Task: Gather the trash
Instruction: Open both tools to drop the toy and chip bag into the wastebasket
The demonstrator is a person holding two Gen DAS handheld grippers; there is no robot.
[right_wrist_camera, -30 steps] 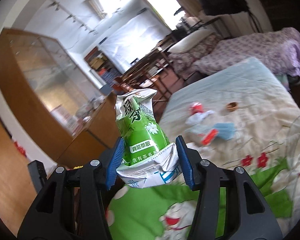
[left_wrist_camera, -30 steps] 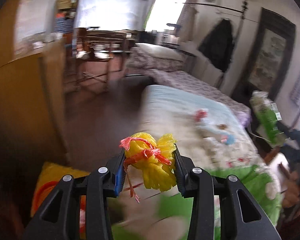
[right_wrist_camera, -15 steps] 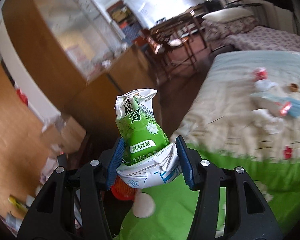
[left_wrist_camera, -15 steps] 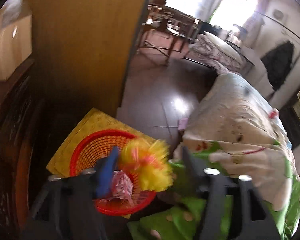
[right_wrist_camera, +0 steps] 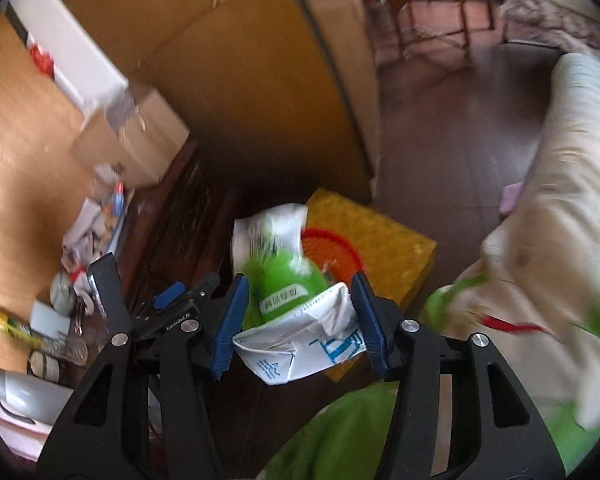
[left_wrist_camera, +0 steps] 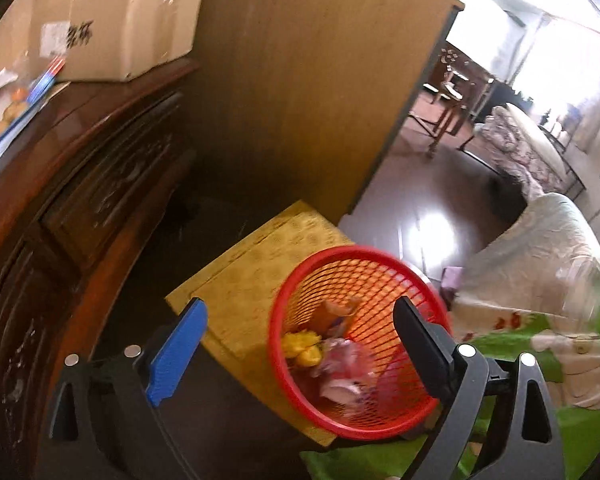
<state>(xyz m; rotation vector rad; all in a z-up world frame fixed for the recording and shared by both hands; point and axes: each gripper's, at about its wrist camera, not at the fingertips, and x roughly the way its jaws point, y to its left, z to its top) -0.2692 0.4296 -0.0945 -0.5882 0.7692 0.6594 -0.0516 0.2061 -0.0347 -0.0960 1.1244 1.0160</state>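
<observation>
The left gripper (left_wrist_camera: 296, 344) now stands spread wide and empty above the red basket (left_wrist_camera: 356, 360); the yellow mesh ball (left_wrist_camera: 302, 346) it clamped a second ago lies inside with other wrappers. The right gripper (right_wrist_camera: 298, 320) remains clamped on the crumpled green carton (right_wrist_camera: 288, 300), which is judged the next item to deposit.

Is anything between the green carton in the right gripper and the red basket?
Nothing visible blocks it. The right gripper holds the green carton, and the red basket shows just beyond it with its mouth open. The left gripper, open and empty, sits off to the carton's left in the right wrist view, not on the line to the basket.
</observation>
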